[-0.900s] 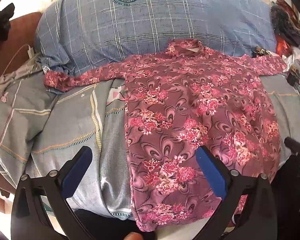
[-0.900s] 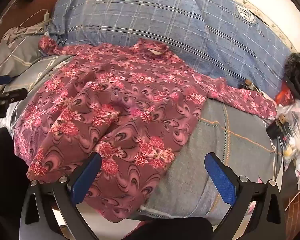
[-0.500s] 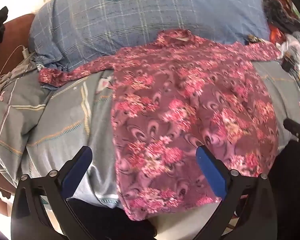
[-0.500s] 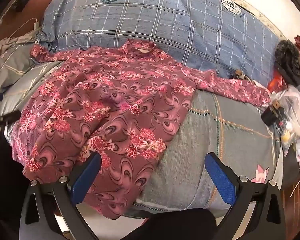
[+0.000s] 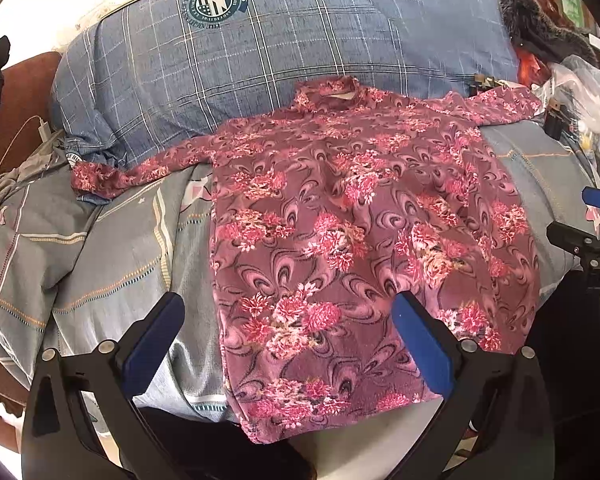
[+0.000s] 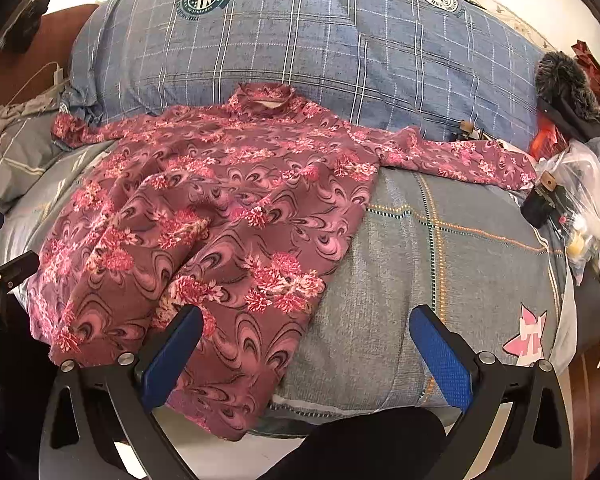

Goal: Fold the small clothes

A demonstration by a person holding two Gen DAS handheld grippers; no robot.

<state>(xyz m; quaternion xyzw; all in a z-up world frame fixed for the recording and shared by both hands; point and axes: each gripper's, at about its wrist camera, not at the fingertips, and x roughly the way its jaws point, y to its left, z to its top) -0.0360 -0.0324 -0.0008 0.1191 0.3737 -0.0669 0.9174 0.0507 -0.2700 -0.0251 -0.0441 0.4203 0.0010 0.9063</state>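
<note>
Jaws of both grippers spread wide, empty, above floral shirt (image 5: 360, 232) on bed (image 6: 440, 264).

hem of floral shirt (image 5: 340, 240): partly behind tool finger | clutter (image 6: 580, 200) beside bed: indistinct

Black claw (image 5: 288, 344) frames, blue pads (image 5: 420, 346), silver screws

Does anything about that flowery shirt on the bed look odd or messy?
Mostly tidy. The floral shirt lies spread with sleeves out, but rumpled folds bunch across its body, and its hem hangs off the grey quilt's near edge.
</note>
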